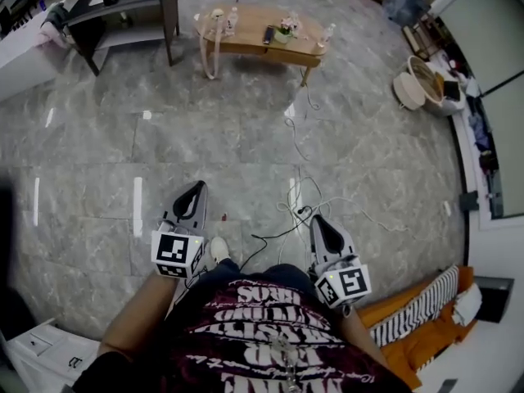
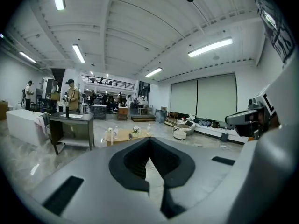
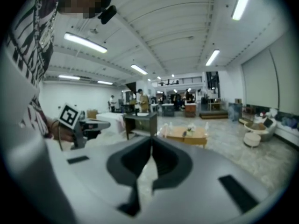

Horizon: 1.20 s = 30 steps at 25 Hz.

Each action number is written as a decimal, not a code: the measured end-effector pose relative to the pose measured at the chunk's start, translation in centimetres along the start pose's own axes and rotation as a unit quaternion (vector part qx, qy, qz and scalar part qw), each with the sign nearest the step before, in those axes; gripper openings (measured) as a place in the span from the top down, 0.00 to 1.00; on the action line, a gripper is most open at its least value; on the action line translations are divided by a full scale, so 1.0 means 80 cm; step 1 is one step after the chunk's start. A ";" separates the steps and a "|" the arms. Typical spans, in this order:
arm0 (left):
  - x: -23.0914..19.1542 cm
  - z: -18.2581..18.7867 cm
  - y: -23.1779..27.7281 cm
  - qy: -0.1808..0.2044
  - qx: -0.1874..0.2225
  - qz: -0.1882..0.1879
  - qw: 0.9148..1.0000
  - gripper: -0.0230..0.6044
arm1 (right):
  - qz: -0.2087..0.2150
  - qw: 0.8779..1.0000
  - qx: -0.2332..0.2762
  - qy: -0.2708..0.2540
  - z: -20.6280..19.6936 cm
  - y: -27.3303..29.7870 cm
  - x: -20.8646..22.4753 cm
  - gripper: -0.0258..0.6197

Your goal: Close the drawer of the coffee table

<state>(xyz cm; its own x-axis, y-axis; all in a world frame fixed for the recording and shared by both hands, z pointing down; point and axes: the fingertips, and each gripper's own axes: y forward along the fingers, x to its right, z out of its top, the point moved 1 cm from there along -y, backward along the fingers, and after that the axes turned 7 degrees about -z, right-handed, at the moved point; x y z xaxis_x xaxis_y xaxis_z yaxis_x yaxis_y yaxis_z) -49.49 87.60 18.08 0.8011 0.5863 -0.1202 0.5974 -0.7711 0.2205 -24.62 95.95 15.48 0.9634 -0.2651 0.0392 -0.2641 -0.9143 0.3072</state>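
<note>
The low wooden coffee table (image 1: 262,35) stands far ahead across the marble floor, with bottles, a small plant and a phone on top. It also shows small in the left gripper view as the table (image 2: 126,135) and in the right gripper view as the table (image 3: 187,134). Its drawer cannot be made out at this distance. My left gripper (image 1: 196,188) and right gripper (image 1: 318,219) are held close in front of the person's body, pointing toward the table. Both are shut with nothing between the jaws, as the left gripper (image 2: 149,139) and right gripper (image 3: 152,136) show in their own views.
A dark desk (image 1: 123,11) stands left of the coffee table. Loose cables (image 1: 303,195) trail over the floor between me and the table. A round basket (image 1: 409,88) sits at the right, an orange striped cushion (image 1: 417,309) at lower right. People stand far back (image 2: 72,94).
</note>
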 end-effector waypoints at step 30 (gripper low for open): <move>-0.067 0.057 0.235 -0.034 -0.019 0.086 0.996 0.93 | 0.030 0.996 0.004 0.080 0.044 0.226 0.230 0.91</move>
<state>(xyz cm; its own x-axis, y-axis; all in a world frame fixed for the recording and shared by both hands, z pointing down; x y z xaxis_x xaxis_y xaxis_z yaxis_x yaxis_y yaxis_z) -42.37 68.81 18.50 0.8930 0.4268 -0.1426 0.4500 -0.8480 0.2799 -11.82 73.46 18.36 0.9409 -0.2670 0.2084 -0.3204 -0.9012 0.2919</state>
